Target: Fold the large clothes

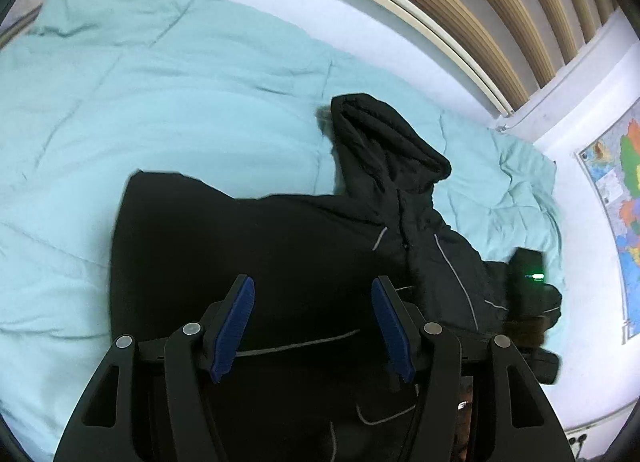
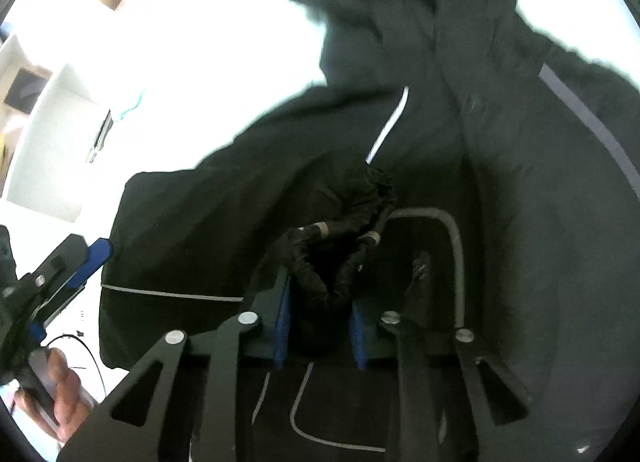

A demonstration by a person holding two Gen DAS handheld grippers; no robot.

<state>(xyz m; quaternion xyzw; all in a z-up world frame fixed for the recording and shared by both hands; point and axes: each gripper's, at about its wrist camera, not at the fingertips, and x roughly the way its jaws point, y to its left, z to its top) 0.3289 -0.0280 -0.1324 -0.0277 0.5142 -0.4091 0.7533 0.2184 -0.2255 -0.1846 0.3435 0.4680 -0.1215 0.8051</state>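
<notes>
One big black puffy coat (image 1: pixel 280 246) lies on one light green bed blanket (image 1: pixel 160 101). The left gripper (image 1: pixel 312 322) hangs open; the right gripper (image 2: pixel 320 326) pinches the coat's black cuff (image 2: pixel 320 282).

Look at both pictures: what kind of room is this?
Probably a bedroom: a pale teal quilted duvet covers a bed, a slatted wooden headboard stands behind it, and a colourful wall map hangs alongside.

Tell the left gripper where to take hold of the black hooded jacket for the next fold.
Probably the free sleeve-side edge of the black hooded jacket, at far left where it meets the teal comforter. Bring the open left gripper in from the left, low over the bedding: that edge lies flat and clear, and the right gripper already pinches bunched cloth mid-body.
</notes>
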